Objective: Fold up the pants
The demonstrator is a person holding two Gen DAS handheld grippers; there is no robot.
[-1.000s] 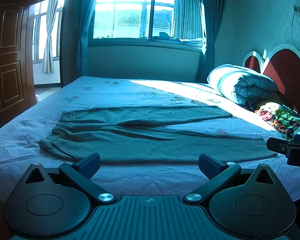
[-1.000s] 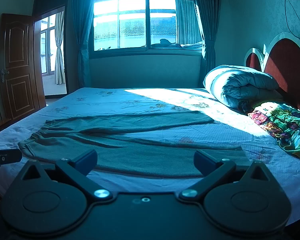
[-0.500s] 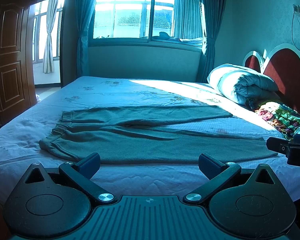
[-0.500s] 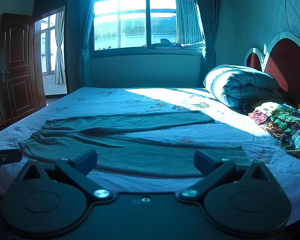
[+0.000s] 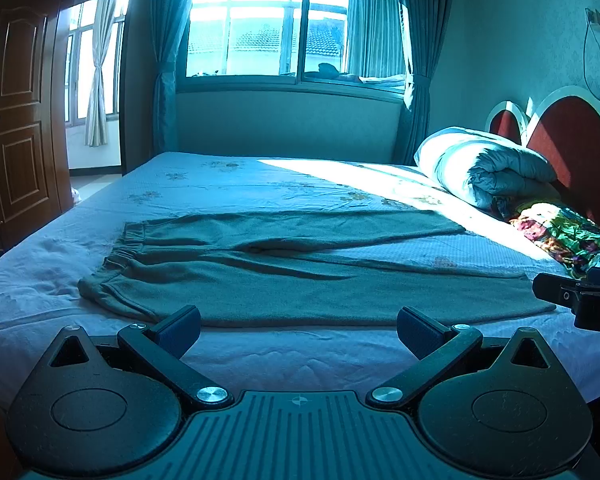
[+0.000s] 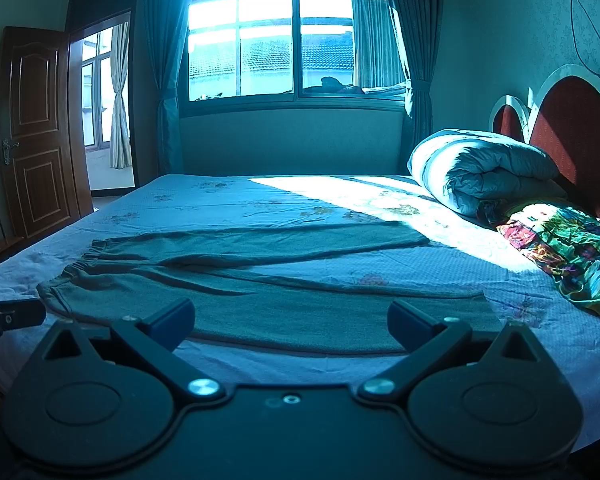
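Note:
Grey-green pants [image 5: 284, 280] lie flat on the bed, waistband at the left, both legs stretched to the right and spread apart in a V. They also show in the right wrist view [image 6: 260, 292]. My left gripper [image 5: 298, 330] is open and empty, at the bed's near edge just short of the near leg. My right gripper [image 6: 290, 326] is open and empty, also in front of the near leg. The right gripper's tip shows at the right edge of the left wrist view [image 5: 580, 300]; the left gripper's tip shows at the left edge of the right wrist view [image 6: 4, 316].
The bed [image 5: 260, 184] has a light blue flowered sheet. A rolled quilt [image 5: 484, 168] and a colourful cloth [image 5: 568, 236] lie by the red headboard [image 5: 572, 148] at the right. A window is behind, an open wooden door [image 5: 16, 112] at the left.

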